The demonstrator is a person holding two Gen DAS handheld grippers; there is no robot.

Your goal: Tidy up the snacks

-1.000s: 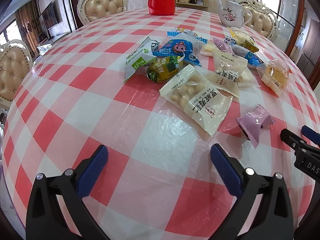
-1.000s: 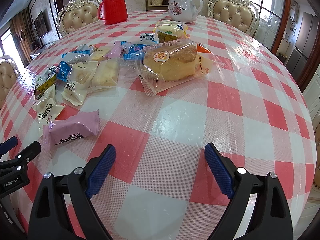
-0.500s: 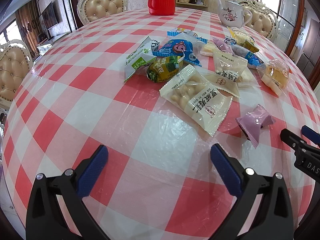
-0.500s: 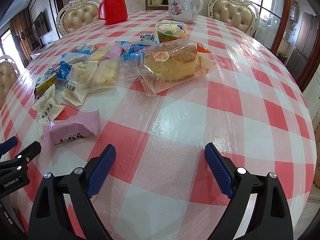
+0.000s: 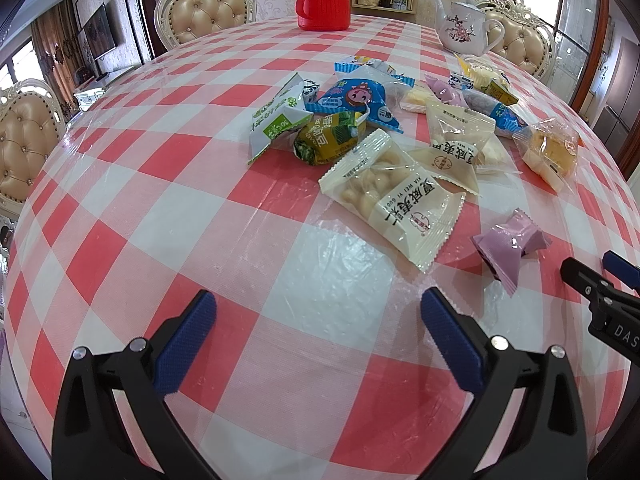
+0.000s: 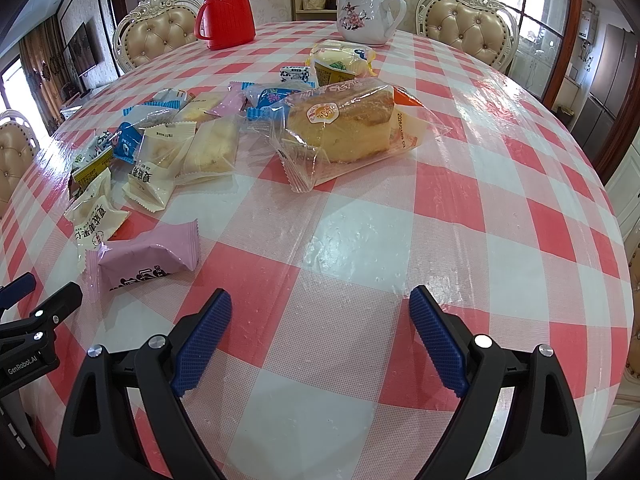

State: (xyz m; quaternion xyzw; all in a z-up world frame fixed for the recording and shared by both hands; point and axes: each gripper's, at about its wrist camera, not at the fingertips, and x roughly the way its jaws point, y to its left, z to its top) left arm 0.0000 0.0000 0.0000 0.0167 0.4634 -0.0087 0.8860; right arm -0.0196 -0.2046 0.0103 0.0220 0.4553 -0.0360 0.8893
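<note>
Several wrapped snacks lie loose on a red-and-white checked table. In the left wrist view a cream nut packet (image 5: 394,200) lies ahead of my open, empty left gripper (image 5: 318,320), with a pink packet (image 5: 508,242) to its right and a green packet (image 5: 326,140) and blue packet (image 5: 356,100) beyond. In the right wrist view a large clear-wrapped cake (image 6: 344,126) lies ahead of my open, empty right gripper (image 6: 320,316). The pink packet (image 6: 146,260) lies to its left, with cream packets (image 6: 156,168) behind.
A red thermos (image 6: 226,10) and a white floral teapot (image 6: 366,12) stand at the far side of the table. Padded chairs (image 6: 466,22) ring the table. The table edge (image 6: 616,320) curves close on the right.
</note>
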